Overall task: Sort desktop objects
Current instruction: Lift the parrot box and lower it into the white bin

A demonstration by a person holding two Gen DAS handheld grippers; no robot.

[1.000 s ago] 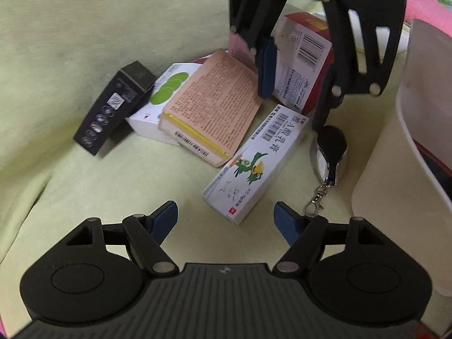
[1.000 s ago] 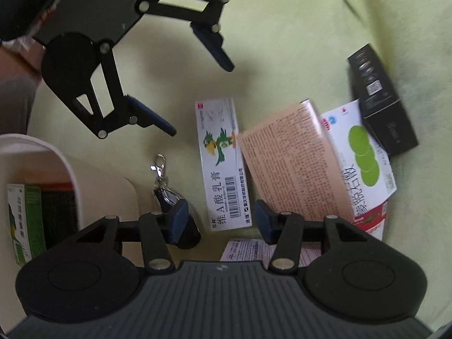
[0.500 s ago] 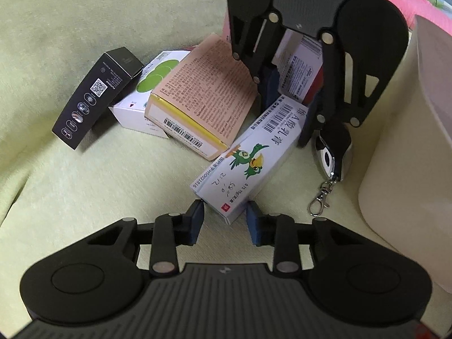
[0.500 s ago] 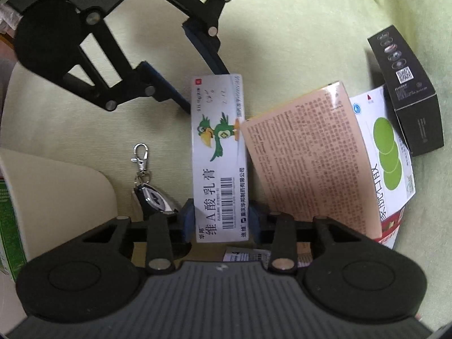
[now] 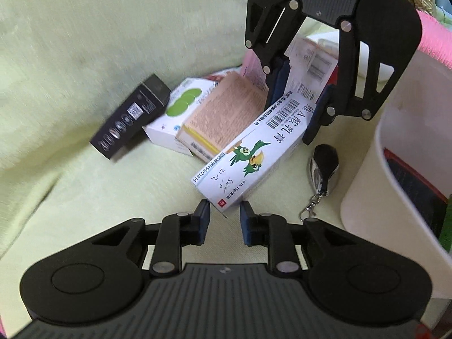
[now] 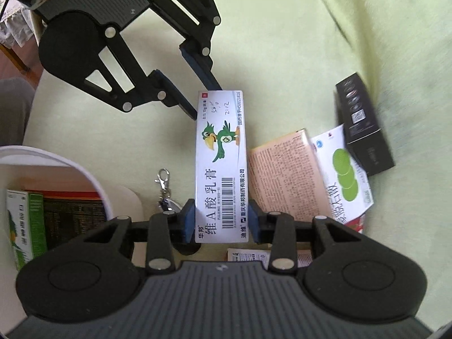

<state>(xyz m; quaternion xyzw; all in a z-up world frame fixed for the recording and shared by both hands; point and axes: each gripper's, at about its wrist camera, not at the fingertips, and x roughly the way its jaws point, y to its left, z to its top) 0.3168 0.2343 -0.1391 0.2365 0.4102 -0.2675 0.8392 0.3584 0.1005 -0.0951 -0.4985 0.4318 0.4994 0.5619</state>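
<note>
A white ointment box with a green parrot [image 6: 220,155] [image 5: 254,155] is held at its barcode end by my right gripper [image 6: 221,223] [image 5: 296,107], which is shut on it. The box slants over the yellow-green cloth [image 5: 84,42], its far end raised. My left gripper [image 5: 223,220] [image 6: 207,101] faces it from the other side. Its jaws stand a narrow gap apart and the box's free corner reaches just to their tips, with nothing clamped. A pile of boxes lies beside: a peach box [image 5: 226,113], a white box with green dots [image 5: 175,113] and a black box [image 5: 132,115].
A white bin [image 5: 395,169] [image 6: 84,175] stands close by with a green box [image 6: 25,217] and a dark box [image 6: 70,206] inside. A key fob with a clip [image 5: 323,163] [image 6: 166,197] lies between bin and ointment box. A red-and-white box [image 5: 313,62] sits behind the right gripper. Pink fabric [image 5: 435,36] is at the far right.
My right gripper has closed on the parrot box's barcode end and raised it. My left gripper's jaws went from wide apart to a narrow gap and drew up to the box's other end.
</note>
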